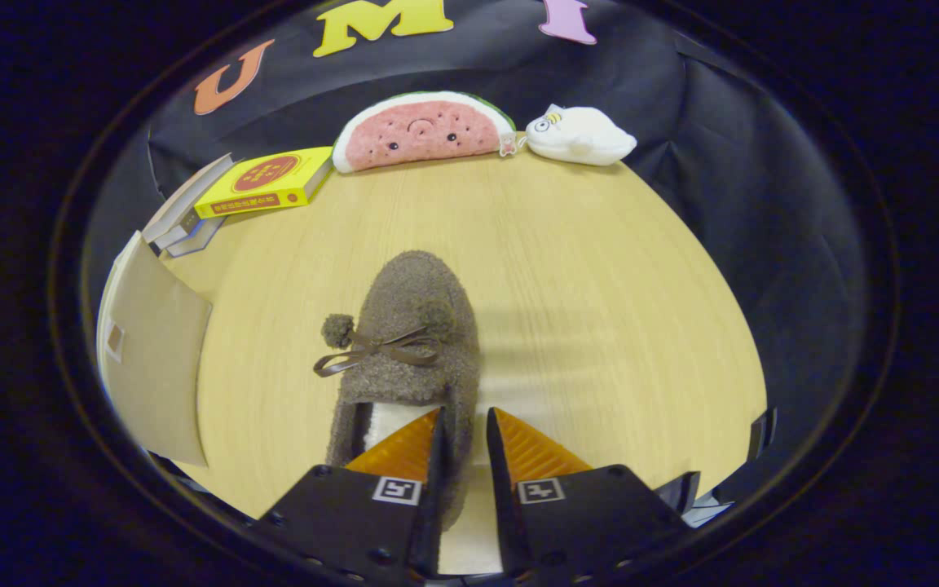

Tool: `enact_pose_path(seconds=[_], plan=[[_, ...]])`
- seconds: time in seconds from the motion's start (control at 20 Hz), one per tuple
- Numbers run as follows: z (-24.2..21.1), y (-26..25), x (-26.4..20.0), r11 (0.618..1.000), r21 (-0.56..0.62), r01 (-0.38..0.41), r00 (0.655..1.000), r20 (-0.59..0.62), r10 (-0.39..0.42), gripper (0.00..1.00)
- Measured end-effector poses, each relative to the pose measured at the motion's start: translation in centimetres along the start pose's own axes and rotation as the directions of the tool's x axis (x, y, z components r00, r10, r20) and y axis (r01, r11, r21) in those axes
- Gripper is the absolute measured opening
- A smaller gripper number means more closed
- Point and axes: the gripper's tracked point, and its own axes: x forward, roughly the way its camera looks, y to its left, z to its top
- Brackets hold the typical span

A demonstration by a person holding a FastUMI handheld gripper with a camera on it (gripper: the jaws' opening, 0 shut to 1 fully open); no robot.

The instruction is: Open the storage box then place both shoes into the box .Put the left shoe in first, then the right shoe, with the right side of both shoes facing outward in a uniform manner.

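- Currently the claw (463, 428) is closed on the fuzzy brown slipper-style shoe with a ribbon bow and two pompoms (412, 342): one finger sits inside the shoe opening against the pale lining, the other sits outside the right side wall, and the wall is pinched between them.
- This side-wall pinch gives a firm hold on soft fabric; as a judgement, it suits lifting and carrying the shoe without crushing the toe.
- The shoe extends straight ahead of the claw, heel end at the fingers, toe pointing away toward the far side of the light wooden table (600, 269).
- Whether the sole rests on the table or is lifted just clear of it cannot be told.
- A beige flat panel (156, 350), possibly the wall or lid of the storage box, stands to the left of the shoe, well apart from the fingers; its identity cannot be confirmed.
- Beyond the shoe, at the far table edge, lie a yellow book on a stack of books (266, 181), a watermelon-slice plush cushion (421, 130) and a white plush toy (579, 136); all are well apart from the claw and clear of a leftward carry path.
- Judged from the task, the step in hand is transport of one shoe toward the box.
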Motion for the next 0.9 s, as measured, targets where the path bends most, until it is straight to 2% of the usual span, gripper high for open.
enact_pose_path(seconds=[0.05,0.2,0.25,0.45,0.6,0.9], plan=[[0.3,-0.1,0.1,1.0,0.015,-0.008,1.0,0.007,0.008,0.13],[0.3,-0.3,-0.3,0.998,0.066,-0.023,1.0,-0.002,0.024,0.12],[0.3,-0.1,-0.5,0.996,0.083,-0.039,0.999,-0.005,0.039,0.01],[0.6,0.2,-2.9,0.988,0.134,-0.07,0.997,-0.001,0.071,0.01],[1.8,1.2,-6.3,0.985,0.145,-0.092,0.995,0.038,0.087,0.01],[4.4,6.0,-14.0,0.978,0.14,-0.152,0.981,0.143,0.132,0.0]])
